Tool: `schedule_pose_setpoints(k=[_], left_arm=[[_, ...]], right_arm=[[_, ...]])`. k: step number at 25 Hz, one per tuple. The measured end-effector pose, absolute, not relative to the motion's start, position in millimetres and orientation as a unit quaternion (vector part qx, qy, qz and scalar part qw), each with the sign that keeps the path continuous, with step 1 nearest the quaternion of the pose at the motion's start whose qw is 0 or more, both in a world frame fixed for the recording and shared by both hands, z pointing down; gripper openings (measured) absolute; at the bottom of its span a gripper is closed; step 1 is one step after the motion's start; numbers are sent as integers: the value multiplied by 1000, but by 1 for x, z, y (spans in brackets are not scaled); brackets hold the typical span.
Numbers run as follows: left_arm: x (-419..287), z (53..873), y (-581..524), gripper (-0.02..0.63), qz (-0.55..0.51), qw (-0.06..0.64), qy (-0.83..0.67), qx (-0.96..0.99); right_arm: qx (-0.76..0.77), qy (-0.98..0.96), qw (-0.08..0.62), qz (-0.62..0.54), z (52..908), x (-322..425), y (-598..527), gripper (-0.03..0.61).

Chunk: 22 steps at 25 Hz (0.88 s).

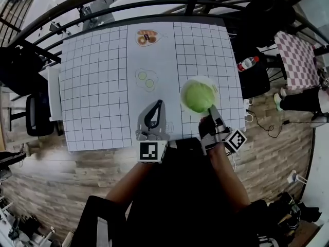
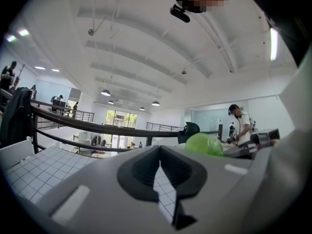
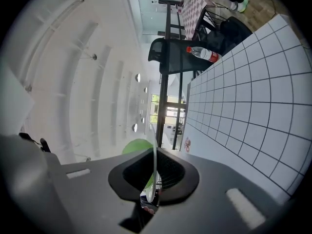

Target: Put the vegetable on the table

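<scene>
My right tool is pressed together on the near rim of the plate, with the thin edge pinched between its jaws. The green vegetable sits in that plate (a round, pale-green head, a cabbage by the look of it). The plate is over the counter toward its right side, a little in from the front edge. I cannot tell from these views whether its base touches the surface or hangs just above it. My left tool lies near the middle of the front edge, jaws pressed together with nothing between them, taking no part.

I judge this to be the placing step, close to its end. The next move calls for lowering the plate level until it rests flat on the counter, so the head does not roll off. Only then should I spread the right tool and draw it toward the front edge, clear of the rim.
</scene>
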<state>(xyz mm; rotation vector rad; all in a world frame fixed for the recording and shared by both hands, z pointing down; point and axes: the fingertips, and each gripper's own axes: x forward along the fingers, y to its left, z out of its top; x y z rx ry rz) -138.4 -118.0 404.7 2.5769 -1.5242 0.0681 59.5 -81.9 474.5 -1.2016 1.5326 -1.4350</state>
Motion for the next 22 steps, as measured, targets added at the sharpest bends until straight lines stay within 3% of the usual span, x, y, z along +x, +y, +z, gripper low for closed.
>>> schedule_pose_setpoints(k=[22], left_arm=[[-59,434,-205,8,64,78,-510,854]], right_arm=[[-439,621,316,-567,569,113,-179,8]])
